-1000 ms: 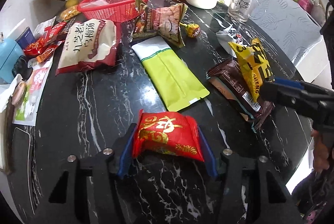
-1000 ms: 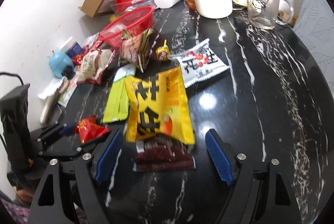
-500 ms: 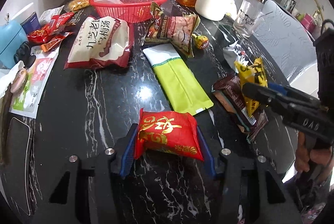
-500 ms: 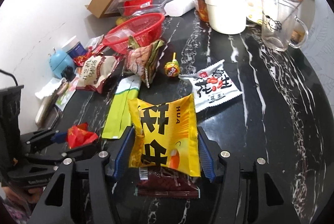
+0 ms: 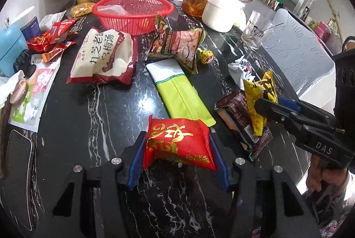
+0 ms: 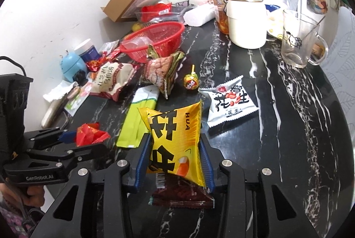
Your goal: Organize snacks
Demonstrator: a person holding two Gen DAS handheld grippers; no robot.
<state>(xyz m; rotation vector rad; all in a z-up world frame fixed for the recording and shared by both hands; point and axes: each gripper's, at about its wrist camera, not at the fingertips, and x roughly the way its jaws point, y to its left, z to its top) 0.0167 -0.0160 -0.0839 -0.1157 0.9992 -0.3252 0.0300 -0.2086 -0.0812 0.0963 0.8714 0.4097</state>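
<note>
Gripping a red snack packet (image 5: 180,143) in my left gripper (image 5: 177,152), both blue pads pressed against its sides, and it sits just clear of the black marble table (image 5: 88,118), near the front edge; over on my right gripper (image 6: 175,162) the jaws have just been closing and now they pinch a yellow packet (image 6: 175,140), crumpling it narrow between the pads; under that yellow packet a dark brown packet (image 6: 182,195) lies flat on the table, partly covered; between my two grippers a lime-green pouch (image 5: 182,93) lies flat, pointing toward the far side; beyond it a peanut bag (image 5: 179,47) leans against the red basket (image 5: 133,13) near the far left edge, with a white-and-maroon bag (image 5: 104,58) beside it; a lollipop (image 6: 191,81) and a white peanut packet (image 6: 228,104) rest toward the middle; a cream kettle (image 6: 246,22) and a glass mug (image 6: 299,38) stand near the far right edge.
</note>
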